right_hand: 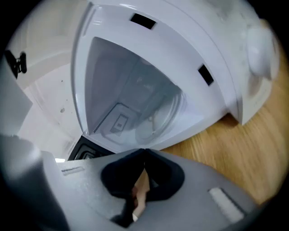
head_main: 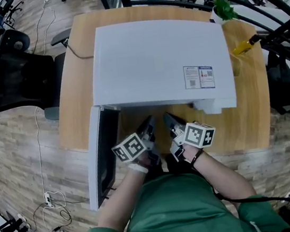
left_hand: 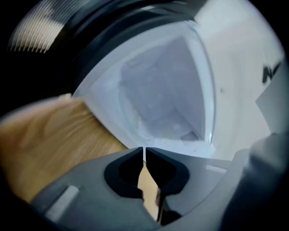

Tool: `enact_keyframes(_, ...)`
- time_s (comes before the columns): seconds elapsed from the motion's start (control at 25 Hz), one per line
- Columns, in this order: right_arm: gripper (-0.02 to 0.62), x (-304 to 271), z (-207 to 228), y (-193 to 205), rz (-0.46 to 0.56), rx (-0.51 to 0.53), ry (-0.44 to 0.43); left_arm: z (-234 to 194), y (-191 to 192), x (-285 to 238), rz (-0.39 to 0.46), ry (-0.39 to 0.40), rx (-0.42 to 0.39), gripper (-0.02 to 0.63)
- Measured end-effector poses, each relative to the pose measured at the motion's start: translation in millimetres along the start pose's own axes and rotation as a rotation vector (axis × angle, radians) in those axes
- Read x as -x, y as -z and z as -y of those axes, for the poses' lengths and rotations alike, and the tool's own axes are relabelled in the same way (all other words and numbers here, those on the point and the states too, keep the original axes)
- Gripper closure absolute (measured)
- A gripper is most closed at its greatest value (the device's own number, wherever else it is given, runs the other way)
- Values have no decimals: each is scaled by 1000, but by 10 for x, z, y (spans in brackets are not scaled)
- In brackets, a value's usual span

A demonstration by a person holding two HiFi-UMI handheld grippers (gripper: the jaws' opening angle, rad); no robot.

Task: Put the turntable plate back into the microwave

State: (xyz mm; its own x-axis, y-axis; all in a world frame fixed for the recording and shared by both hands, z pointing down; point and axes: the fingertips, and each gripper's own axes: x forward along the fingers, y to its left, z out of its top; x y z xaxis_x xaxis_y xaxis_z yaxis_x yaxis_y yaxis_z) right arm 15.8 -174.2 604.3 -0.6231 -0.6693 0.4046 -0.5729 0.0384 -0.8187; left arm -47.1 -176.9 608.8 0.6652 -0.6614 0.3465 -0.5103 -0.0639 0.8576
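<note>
A white microwave (head_main: 159,62) stands on a wooden table (head_main: 252,114) with its door (head_main: 103,152) swung open to the left. In the right gripper view a clear glass turntable plate (right_hand: 159,119) lies on the floor of the cavity (right_hand: 122,90). My left gripper (head_main: 148,123) and right gripper (head_main: 167,119) hover side by side just in front of the opening, both shut with nothing between the jaws. The left gripper (left_hand: 144,149) faces the blurred cavity (left_hand: 162,90); the right gripper (right_hand: 144,152) faces the cavity's lower edge.
A black office chair (head_main: 16,77) stands left of the table. A green plant (head_main: 225,9) and a yellow tool (head_main: 243,46) sit at the table's far right corner. Cables (head_main: 52,198) lie on the wooden floor at the lower left.
</note>
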Motion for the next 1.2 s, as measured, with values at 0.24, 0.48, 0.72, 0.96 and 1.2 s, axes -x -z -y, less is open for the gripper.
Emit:
enact_keyframes(0.24, 592, 378, -163, -131, 14, 284, 74, 406, -64, 257, -16, -72, -369, 583)
enact_keyframes(0.48, 592, 711, -645, -339, 78, 573, 103, 773, -228, 590, 4, -131, -533, 583)
enact_keyframes(0.72, 592, 940, -1074, -616, 167, 730, 79, 1186, -495, 822, 80, -111, -634, 584)
enact_keyframes(0.96, 592, 1146, -1487, -753, 261, 810, 33, 1523, -688, 1001, 155, -138, -872, 583)
enact_keyframes(1.2, 592, 1354, -1799, -897, 369, 909, 15, 1722, -782, 1130, 223, -127, -932, 584)
